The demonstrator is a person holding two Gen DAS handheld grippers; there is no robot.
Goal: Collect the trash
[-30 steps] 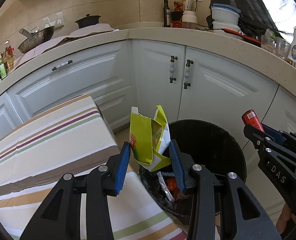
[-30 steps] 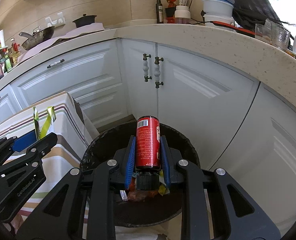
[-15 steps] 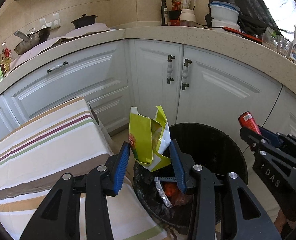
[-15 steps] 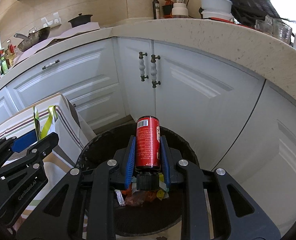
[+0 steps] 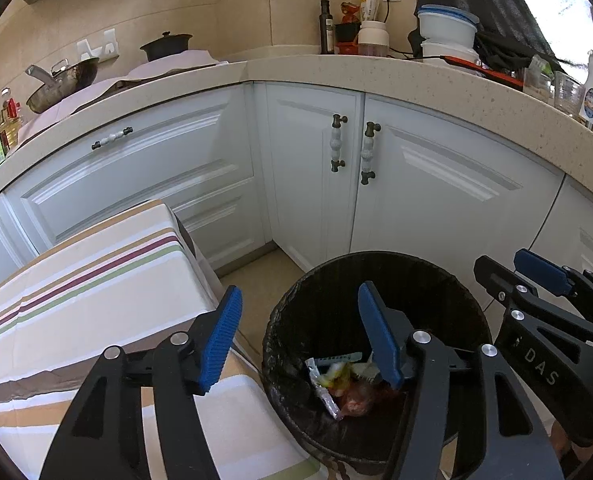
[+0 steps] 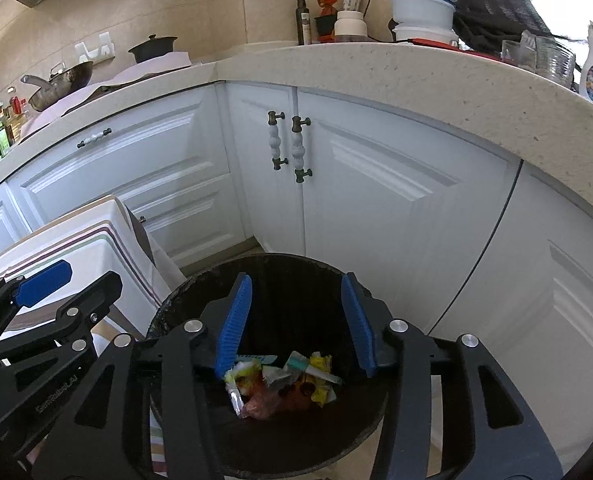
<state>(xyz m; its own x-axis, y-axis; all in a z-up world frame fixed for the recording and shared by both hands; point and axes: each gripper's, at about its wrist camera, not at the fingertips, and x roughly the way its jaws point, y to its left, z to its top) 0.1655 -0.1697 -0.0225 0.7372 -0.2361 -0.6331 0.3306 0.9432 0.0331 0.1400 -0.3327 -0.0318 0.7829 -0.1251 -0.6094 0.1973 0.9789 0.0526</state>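
Note:
A round black trash bin (image 5: 448,292) (image 6: 296,456) stands on the floor in front of white cabinets. Crumpled wrappers and other trash (image 5: 338,384) (image 6: 284,380) lie at its bottom. My left gripper (image 5: 300,336) hangs over the bin's left rim, its jaws opening with nothing between the blue pads. My right gripper (image 6: 296,328) hovers over the bin's mouth, jaws also opening and empty. The right gripper (image 5: 536,280) shows at the right edge of the left wrist view, and the left gripper (image 6: 52,284) at the left edge of the right wrist view.
A table with a striped cloth (image 5: 96,280) (image 6: 80,240) sits just left of the bin. White cabinet doors with handles (image 5: 352,148) curve behind it under a speckled countertop (image 6: 456,80) holding bowls, bottles and a wok. Beige floor (image 5: 256,280) lies between table and cabinets.
Both grippers opened. The yellow-green carton left the left gripper and the red can left the right one; neither item is between the pads now, and more trash lies in the bin.

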